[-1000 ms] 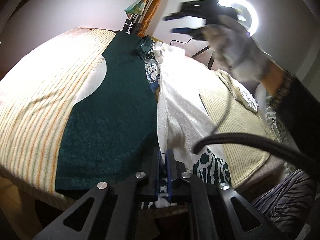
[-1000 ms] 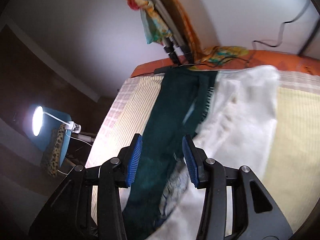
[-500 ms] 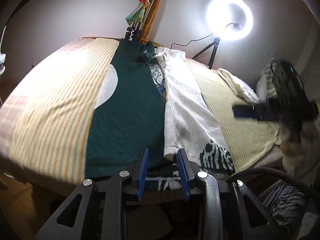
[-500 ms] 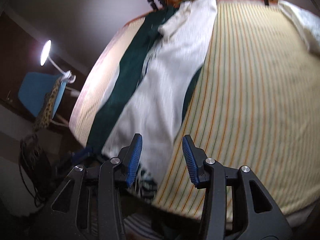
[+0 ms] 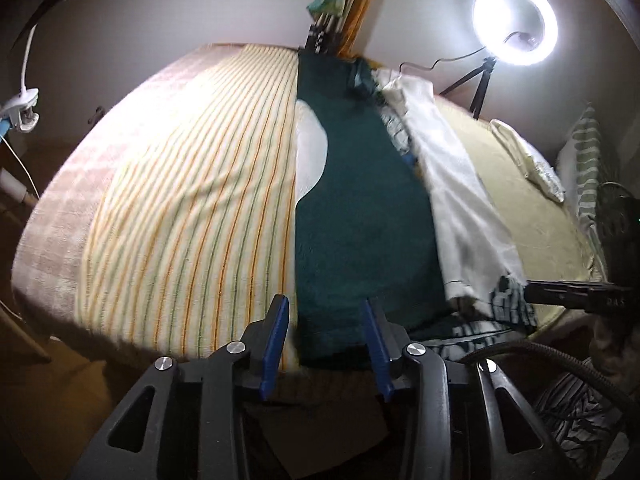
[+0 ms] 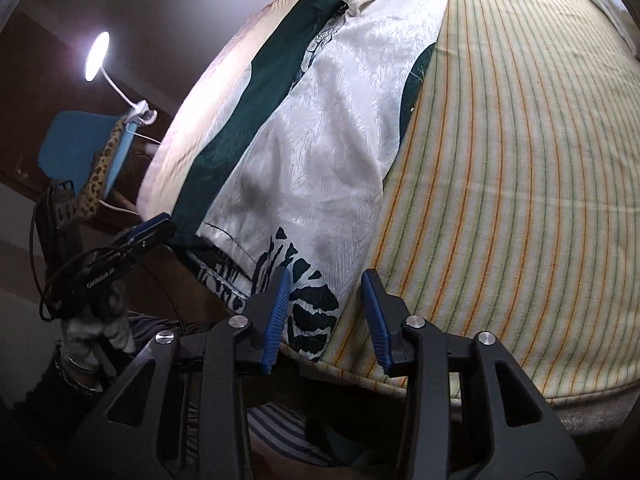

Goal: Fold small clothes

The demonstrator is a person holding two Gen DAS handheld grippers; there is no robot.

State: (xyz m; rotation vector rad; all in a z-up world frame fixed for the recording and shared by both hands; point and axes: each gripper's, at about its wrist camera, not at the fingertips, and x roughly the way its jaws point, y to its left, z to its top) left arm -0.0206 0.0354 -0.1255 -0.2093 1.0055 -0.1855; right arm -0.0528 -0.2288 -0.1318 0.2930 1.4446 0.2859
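Both grippers open now: left gripper (image 5: 324, 320), clamped a second ago, let go and gaping over green garment (image 5: 360, 216) at bed's (image 5: 180, 208) near edge; right gripper (image 6: 325, 294) apart, down over white garment (image 6: 320, 152) beside it. Nothing held; next grab pending.

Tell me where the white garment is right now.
The white garment lies lengthwise on the striped bed, overlapping the green cloth on its right; in the right wrist view its near end sits just ahead of the open right gripper.
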